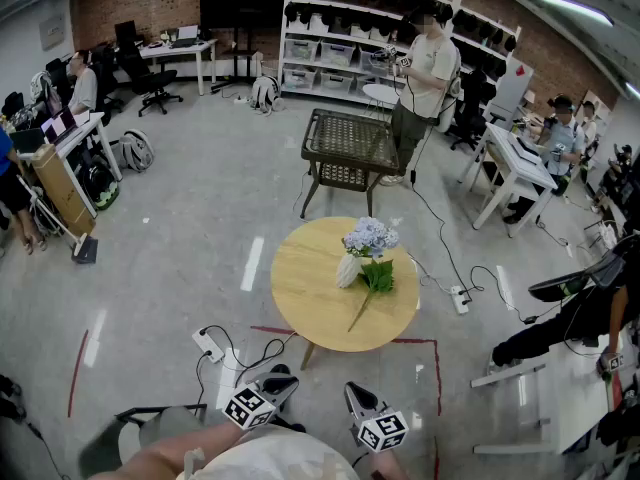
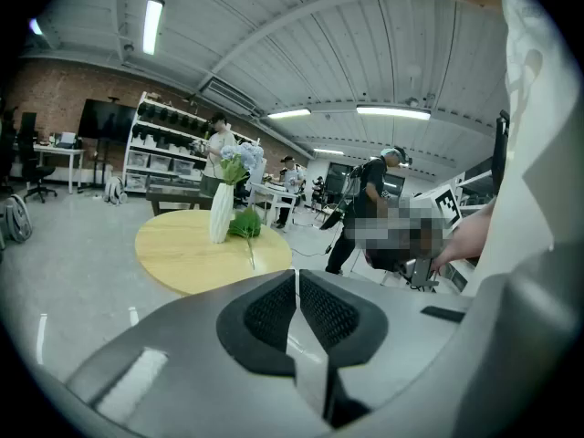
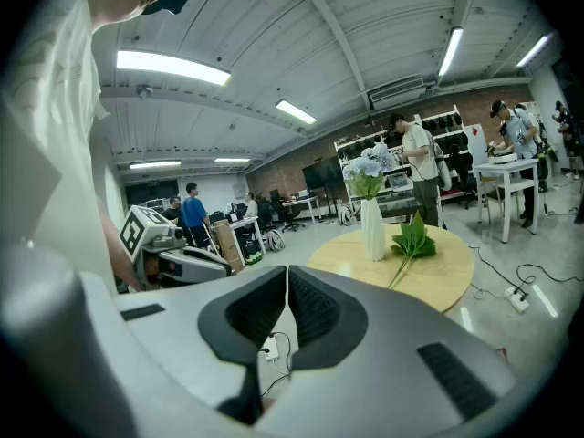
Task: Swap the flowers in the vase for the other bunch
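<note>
- Left gripper [image 2: 297, 301], right gripper [image 3: 286, 301]: both clamped closed, empty, well short of table [image 1: 300, 293].
- White vase [image 1: 348, 270] upright there, pale-blue flowers [image 1: 371, 236] in it; leafy green stem [image 1: 376, 278] lying beside.

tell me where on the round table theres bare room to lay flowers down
The left half of the table is bare, from the white vase out to the rim. Crowded right of centre: the vase with the leafy stem lying beside it.
</note>
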Demonstrator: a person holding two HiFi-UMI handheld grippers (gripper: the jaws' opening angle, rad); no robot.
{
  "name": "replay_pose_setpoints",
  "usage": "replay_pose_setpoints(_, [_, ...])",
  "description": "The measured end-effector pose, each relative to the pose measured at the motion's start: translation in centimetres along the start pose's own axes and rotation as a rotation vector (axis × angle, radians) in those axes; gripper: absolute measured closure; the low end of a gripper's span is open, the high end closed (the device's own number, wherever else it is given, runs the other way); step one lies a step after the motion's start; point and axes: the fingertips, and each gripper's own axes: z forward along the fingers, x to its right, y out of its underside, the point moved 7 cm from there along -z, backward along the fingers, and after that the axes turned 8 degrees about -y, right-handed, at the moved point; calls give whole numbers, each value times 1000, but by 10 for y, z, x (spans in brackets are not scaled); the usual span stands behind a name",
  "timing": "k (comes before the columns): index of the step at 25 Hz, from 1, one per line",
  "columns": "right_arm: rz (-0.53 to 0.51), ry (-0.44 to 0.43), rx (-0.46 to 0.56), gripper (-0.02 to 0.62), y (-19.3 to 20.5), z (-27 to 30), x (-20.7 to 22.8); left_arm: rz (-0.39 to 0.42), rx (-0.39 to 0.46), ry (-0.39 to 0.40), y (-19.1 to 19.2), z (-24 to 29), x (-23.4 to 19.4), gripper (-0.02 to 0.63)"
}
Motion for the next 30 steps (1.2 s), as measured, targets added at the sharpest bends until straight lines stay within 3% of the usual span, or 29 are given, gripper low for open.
replay_pose_setpoints(30, [9, 40, 36, 584, -8, -10, 14, 36, 19, -7, -23, 10, 6, 589])
